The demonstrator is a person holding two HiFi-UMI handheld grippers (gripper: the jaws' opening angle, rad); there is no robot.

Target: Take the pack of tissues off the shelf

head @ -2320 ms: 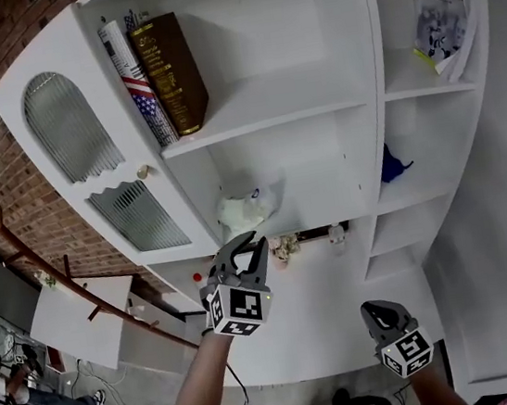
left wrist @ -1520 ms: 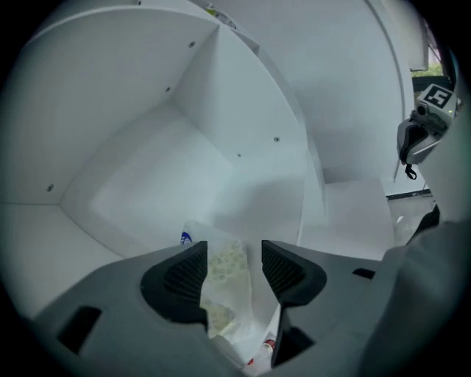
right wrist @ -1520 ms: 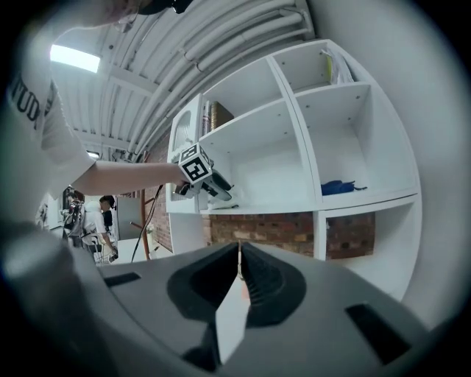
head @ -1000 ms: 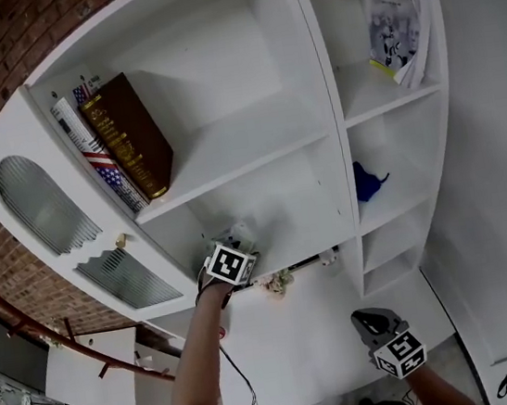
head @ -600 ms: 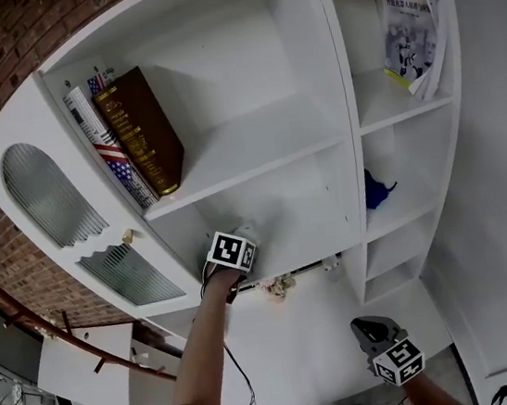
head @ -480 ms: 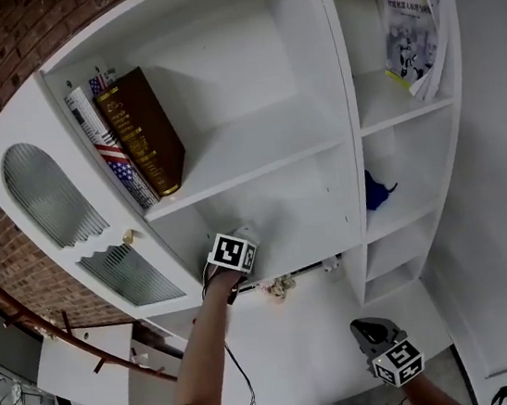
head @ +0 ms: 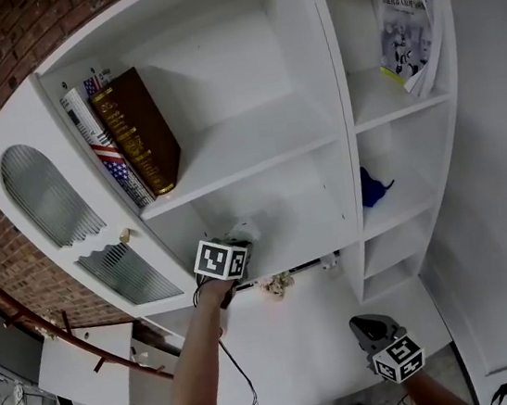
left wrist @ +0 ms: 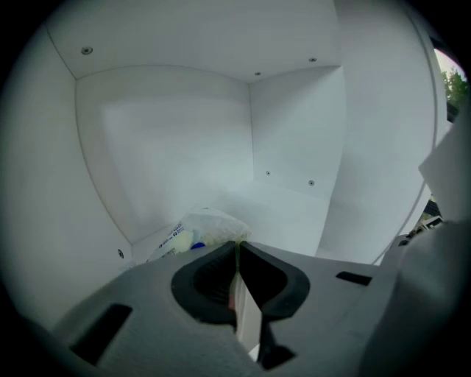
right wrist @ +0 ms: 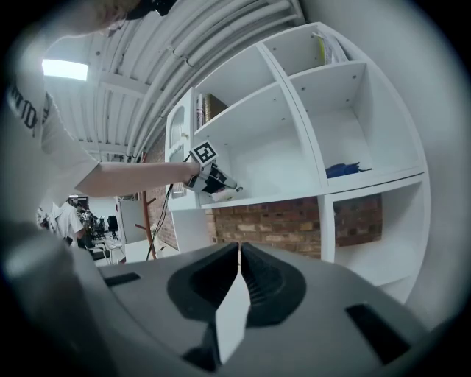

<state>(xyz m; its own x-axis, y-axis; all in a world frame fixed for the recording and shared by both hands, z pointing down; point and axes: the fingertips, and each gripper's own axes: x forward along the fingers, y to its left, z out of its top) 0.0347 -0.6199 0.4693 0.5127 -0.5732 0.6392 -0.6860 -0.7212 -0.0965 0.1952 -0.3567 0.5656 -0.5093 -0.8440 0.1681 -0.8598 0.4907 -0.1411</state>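
The pack of tissues (left wrist: 193, 229), a soft clear-wrapped white bundle with blue print, lies at the front left of the lower shelf compartment (head: 285, 225). My left gripper (left wrist: 237, 244) reaches into that compartment; its jaws are closing and stand almost together, pinching the near edge of the pack's wrapper. From the head view only a white corner of the pack (head: 243, 230) shows past the left gripper (head: 237, 244) and its marker cube. My right gripper (head: 368, 323) hangs low over the white counter, shut, holding nothing. The right gripper view shows the left gripper (right wrist: 218, 183) at the shelf edge.
Upright books (head: 138, 143) stand on the shelf above. A magazine (head: 402, 26) and a blue cloth (head: 372, 187) sit in the right-hand compartments. Small objects (head: 275, 284) lie on the counter (head: 321, 346) below the shelf. A glass-fronted cabinet door (head: 46, 193) is to the left.
The left gripper rose from below the shelf with open jaws, went into the compartment up to the pack, and now stands nearly closed. The right gripper stayed low.
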